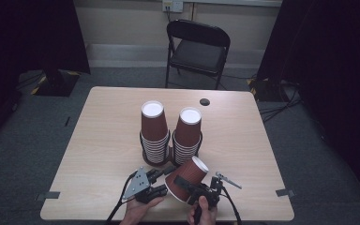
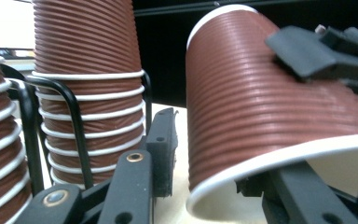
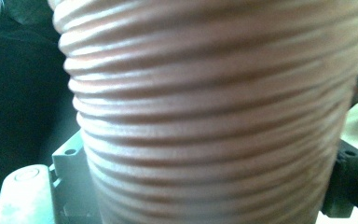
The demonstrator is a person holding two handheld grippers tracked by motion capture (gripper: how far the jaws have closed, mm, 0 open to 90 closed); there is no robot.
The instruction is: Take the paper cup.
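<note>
A single brown ribbed paper cup lies tilted near the table's front edge, white base up and to the right. My right gripper is shut on its wall; the cup sits between that gripper's jaws. One right fingertip presses the cup's side. My left gripper is at the cup's mouth, open. Its left finger stands just clear of the wall and the other sits under the white rim. Behind are two upside-down cup stacks in black wire holders.
The light wooden table has a round cable hole near its far edge. A black folding chair stands beyond it. Dark curtains hang at both sides. Tape marks sit at the front corners.
</note>
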